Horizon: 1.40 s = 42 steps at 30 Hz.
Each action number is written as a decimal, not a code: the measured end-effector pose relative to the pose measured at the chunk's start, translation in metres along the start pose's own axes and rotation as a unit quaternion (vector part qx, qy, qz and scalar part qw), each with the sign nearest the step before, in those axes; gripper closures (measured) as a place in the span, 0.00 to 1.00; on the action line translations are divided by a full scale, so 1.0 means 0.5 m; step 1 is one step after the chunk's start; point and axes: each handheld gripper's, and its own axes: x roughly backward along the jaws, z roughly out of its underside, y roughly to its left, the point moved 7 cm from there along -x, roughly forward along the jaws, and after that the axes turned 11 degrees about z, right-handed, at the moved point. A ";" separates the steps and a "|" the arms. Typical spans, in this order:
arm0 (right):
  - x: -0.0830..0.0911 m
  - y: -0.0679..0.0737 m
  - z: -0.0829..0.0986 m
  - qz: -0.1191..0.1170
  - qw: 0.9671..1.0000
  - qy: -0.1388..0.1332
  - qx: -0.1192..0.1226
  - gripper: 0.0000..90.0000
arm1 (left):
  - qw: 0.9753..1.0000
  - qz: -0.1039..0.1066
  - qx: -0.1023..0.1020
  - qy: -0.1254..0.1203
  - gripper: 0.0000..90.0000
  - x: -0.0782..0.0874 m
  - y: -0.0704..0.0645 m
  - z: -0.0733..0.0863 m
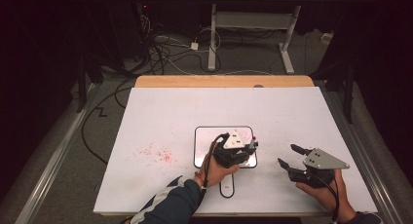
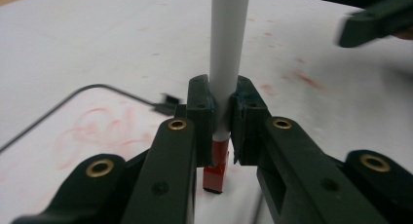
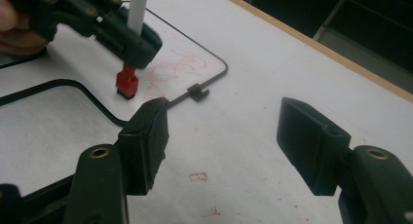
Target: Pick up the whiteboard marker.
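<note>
Between left gripper [image 2: 222,118] jaws, clenched white marker [image 2: 228,63], red tip on whiteboard [image 3: 195,63]; right gripper [image 3: 221,136] released.

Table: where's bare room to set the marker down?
Free: the far half of the table beyond the whiteboard, and the strip between board and right gripper. Left of the board lie red smudges. Crowded: the board's near edge, where the left gripper holds the marker.

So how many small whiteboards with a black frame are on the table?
1. The small black-framed whiteboard lies near the middle of the white table, under the left gripper, which holds a white marker on it.
</note>
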 end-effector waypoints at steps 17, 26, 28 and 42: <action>0.004 -0.002 -0.002 -0.001 1.000 -0.004 0.003 0.41 | 0.999 0.016 -0.022 0.027 0.87 0.015 0.030 0.000; -0.001 -0.001 -0.007 -0.001 1.000 -0.004 0.003 0.41 | 0.998 0.025 -0.034 0.037 0.87 0.009 0.039 -0.006; -0.004 -0.001 -0.006 -0.002 1.000 -0.003 0.003 0.41 | 0.999 0.021 -0.025 0.034 0.87 0.012 0.059 -0.008; 0.000 -0.006 0.000 0.000 1.000 -0.001 -0.001 0.41 | 0.997 0.039 -0.046 0.037 0.87 0.027 0.024 0.009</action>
